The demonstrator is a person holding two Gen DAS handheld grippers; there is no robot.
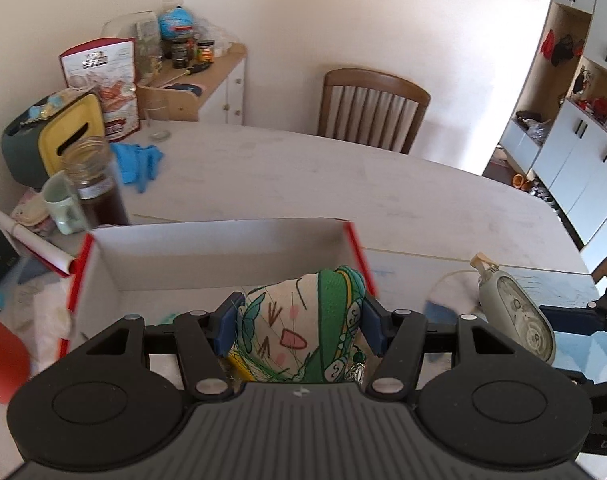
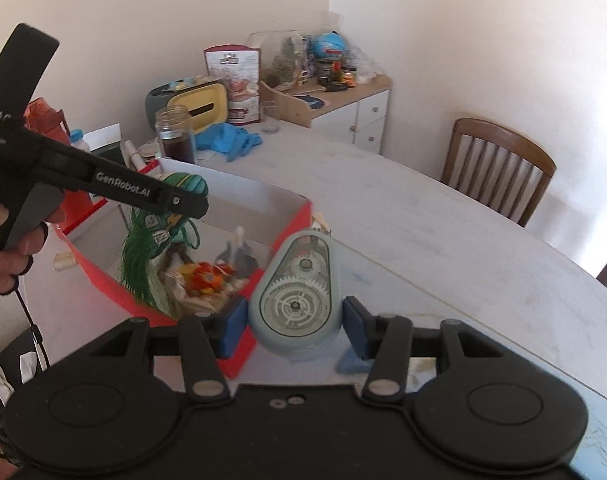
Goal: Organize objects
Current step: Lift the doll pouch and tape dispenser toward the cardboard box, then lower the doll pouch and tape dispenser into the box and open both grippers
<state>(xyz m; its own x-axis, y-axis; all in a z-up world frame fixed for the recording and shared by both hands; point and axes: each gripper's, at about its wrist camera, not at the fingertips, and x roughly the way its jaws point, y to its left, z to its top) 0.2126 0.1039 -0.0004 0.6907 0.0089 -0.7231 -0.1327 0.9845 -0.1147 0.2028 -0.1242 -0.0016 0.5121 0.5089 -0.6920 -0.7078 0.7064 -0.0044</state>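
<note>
My left gripper (image 1: pixel 297 326) is shut on a green-and-white cloth doll with a drawn face (image 1: pixel 291 328) and holds it above the near side of an open red box with white inside walls (image 1: pixel 223 256). From the right wrist view the doll (image 2: pixel 159 232) hangs over the box (image 2: pixel 291 216), which holds several small colourful items (image 2: pixel 207 276). My right gripper (image 2: pixel 295 320) is shut on a pale grey-blue teardrop-shaped tape dispenser with gears (image 2: pixel 297 296), just right of the box. The dispenser also shows in the left wrist view (image 1: pixel 515 312).
A brown-liquid jar (image 1: pixel 97 184), a mint mug (image 1: pixel 63 208), blue gloves (image 1: pixel 139 160) and a yellow-grey tissue box (image 1: pixel 59 136) crowd the table's far left. A wooden chair (image 1: pixel 371 108) stands behind the white table (image 1: pixel 343 176). A cluttered cabinet (image 1: pixel 207 76) is by the wall.
</note>
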